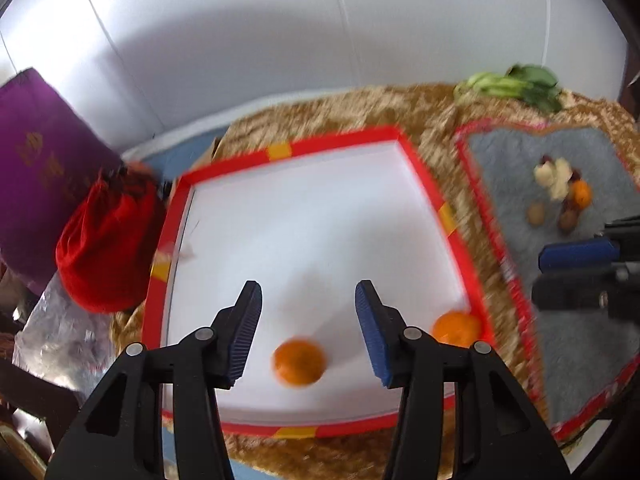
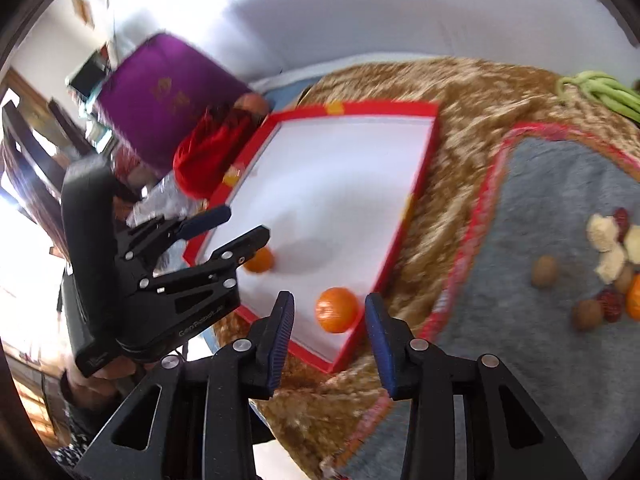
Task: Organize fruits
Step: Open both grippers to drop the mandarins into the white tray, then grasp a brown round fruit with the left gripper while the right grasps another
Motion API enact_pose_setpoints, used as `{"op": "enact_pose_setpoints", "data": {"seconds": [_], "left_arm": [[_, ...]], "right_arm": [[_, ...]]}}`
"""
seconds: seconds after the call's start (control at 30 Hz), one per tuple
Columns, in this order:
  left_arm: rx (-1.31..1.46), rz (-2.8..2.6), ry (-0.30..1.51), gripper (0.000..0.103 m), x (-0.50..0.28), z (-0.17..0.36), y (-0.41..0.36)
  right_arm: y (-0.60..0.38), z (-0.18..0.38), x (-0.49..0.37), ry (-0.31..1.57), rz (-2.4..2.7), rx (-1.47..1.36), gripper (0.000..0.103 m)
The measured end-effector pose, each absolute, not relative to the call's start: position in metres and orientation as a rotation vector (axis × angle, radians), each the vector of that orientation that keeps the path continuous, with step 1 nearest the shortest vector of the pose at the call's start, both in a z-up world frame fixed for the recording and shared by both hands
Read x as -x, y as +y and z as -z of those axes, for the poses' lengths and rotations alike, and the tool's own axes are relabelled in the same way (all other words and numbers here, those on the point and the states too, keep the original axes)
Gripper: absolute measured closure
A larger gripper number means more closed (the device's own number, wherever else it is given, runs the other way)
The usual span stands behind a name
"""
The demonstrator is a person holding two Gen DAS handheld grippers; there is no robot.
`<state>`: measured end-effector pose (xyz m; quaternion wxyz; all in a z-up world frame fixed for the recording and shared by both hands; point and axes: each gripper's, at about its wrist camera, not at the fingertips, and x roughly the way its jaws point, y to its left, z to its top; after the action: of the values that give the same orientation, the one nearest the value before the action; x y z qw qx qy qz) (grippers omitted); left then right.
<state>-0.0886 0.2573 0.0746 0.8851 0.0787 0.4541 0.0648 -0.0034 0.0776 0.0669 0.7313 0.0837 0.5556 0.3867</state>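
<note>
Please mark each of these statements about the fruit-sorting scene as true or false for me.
1. Two oranges lie in the red-rimmed white tray. True: one orange lies below the left gripper, another orange sits in the tray's corner.
2. The left gripper is clamped on an orange. False: its jaws stand apart, with no pad touching the fruit.
3. The grey mat is bare. False: an orange, walnuts, red dates and pale pieces lie there.
4. The right gripper holds nothing. True.
5. Leafy greens lie inside the tray. False: they lie beyond it on the brown rug.
</note>
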Motion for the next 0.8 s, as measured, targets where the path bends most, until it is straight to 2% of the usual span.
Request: {"op": "enact_pose_setpoints", "data": {"seconds": [0.07,0.23,0.43,0.8], "left_arm": [[-0.164,-0.082,0.901,0.050,0.087,-0.082,0.240],[-0.251,0.093,0.871,0.050,0.080,-0.083,0.175],[-0.334,0.242,0.958,0.050,0.050,-0.062,0.113],[-0.361,0.423,1.030,0.050,0.022,-0.030,0.086]], "right_arm": [[0.053,-0.070,-0.010,1.235,-0.807,-0.242,0.064],[-0.013,-0.057,-0.037,1.319,-0.632,-0.364,0.064],[-0.063,-0.023,-0.050,1.427,-0.473,-0.493,0.064],[-0.055,0.002,-0.061,1.483,-0.388,-0.454,0.065]]}}
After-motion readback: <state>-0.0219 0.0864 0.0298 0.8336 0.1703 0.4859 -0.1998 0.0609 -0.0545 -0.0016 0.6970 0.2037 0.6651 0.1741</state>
